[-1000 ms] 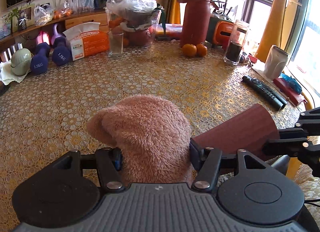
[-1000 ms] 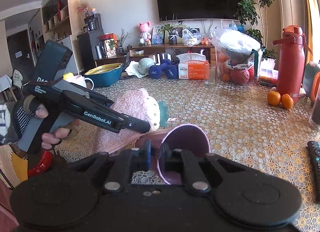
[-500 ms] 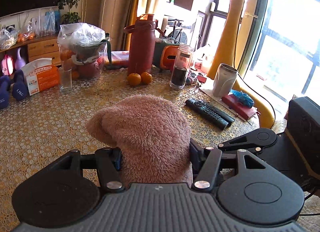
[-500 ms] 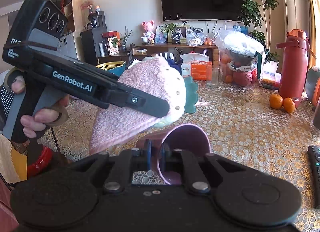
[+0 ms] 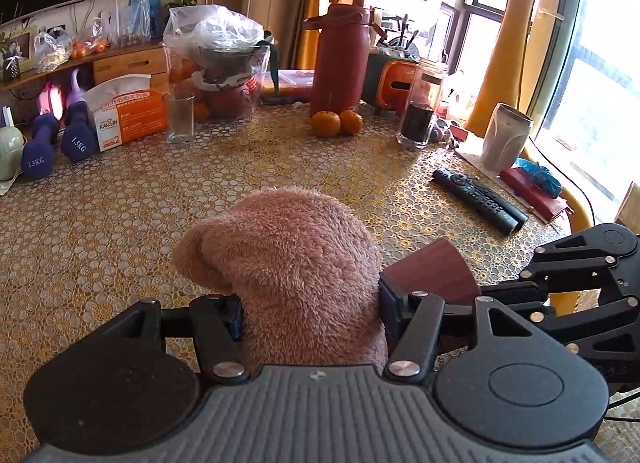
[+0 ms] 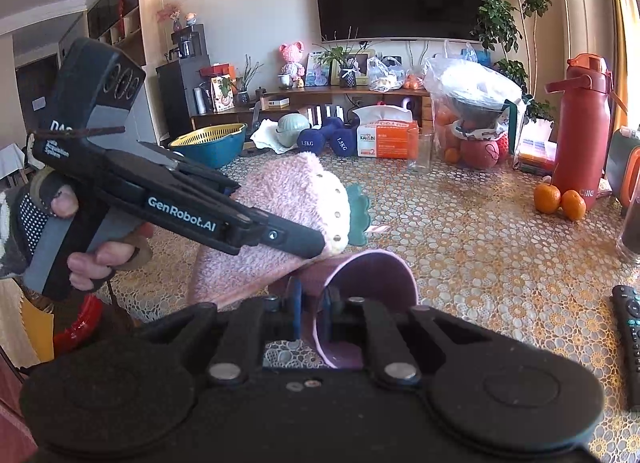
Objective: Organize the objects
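My left gripper (image 5: 310, 315) is shut on a pink plush strawberry toy (image 5: 288, 263) and holds it above the table. In the right wrist view the toy (image 6: 296, 195) has white dots and a green leaf and hangs just left of and above a pink cup (image 6: 368, 283). My right gripper (image 6: 312, 319) is shut on the cup's rim, with the cup on its side and its mouth facing the camera. The cup also shows dark red in the left wrist view (image 5: 436, 271), right beside the toy. The left gripper (image 6: 296, 241) reaches in from the left.
A gold patterned tablecloth (image 5: 120, 223) covers the table. At the back stand a red flask (image 5: 340, 55), two oranges (image 5: 336, 123), a glass (image 5: 180, 117), a tissue box (image 5: 128, 115), dumbbells (image 5: 56, 143) and a bagged bowl (image 5: 218, 59). A black remote (image 5: 480, 199) lies at right.
The left gripper has lowered the plush toy and swung back left, bringing it closer to the cup's mouth. The right gripper and cup have stayed nearly still.
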Demonstrator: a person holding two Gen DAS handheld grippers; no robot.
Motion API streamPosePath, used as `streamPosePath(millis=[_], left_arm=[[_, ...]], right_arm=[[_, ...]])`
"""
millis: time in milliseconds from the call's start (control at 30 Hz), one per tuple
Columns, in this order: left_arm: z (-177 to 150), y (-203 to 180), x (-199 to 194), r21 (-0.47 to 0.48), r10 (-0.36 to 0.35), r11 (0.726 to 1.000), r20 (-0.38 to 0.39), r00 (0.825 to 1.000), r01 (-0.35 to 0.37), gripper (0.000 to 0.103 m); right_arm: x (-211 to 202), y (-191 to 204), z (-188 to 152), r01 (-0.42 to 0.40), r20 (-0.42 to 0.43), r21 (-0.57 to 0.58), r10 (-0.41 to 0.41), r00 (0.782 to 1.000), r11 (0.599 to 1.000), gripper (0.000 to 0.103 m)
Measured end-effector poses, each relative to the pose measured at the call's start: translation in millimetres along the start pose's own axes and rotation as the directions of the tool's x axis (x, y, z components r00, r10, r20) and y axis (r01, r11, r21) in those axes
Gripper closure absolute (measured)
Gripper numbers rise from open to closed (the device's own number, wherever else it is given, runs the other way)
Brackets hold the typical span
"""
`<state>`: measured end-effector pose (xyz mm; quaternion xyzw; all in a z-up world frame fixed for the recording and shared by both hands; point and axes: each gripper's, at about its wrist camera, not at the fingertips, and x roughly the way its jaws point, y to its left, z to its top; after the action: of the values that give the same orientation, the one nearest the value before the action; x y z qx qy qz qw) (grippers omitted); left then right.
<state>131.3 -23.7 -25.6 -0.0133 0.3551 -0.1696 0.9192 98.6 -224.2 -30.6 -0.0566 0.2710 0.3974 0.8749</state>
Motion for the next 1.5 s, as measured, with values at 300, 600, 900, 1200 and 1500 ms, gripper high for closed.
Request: streamPosePath(millis=[300,600,900,1200,1500], left_arm=[[-10,28,11,-0.030,0.096,0.995,-0.077,0.992,-0.098,0.043],[18,2,-22,-0.009,-0.009,1.000,0.035,0.999,0.010,0.043],[22,-52,-20,0.085,-0.116,0.990,0.038,0.992,0.113,0.043],[14,-39,-14,0.042,-0.073,0.996,0.012,0.997,0.073,0.043],[2,-15,-11,0.001,-0.013,1.000,-0.013,1.000,0.013,0.043]], right_arm=[[0,1,-2,-0.023,0.001,-0.027,0.023,1.000,0.999,0.094],[-3,-2,-5,-0.039,0.002,-0.033,0.039,0.999,0.999,0.094],[-2,3,-6,-0.034,0.002,-0.063,0.034,0.999,0.997,0.094],[-3,-1,-6,-0.027,0.000,-0.053,0.027,1.000,0.998,0.094],[-4,-3,-7,-0.026,0.001,-0.047,0.026,1.000,0.999,0.093]])
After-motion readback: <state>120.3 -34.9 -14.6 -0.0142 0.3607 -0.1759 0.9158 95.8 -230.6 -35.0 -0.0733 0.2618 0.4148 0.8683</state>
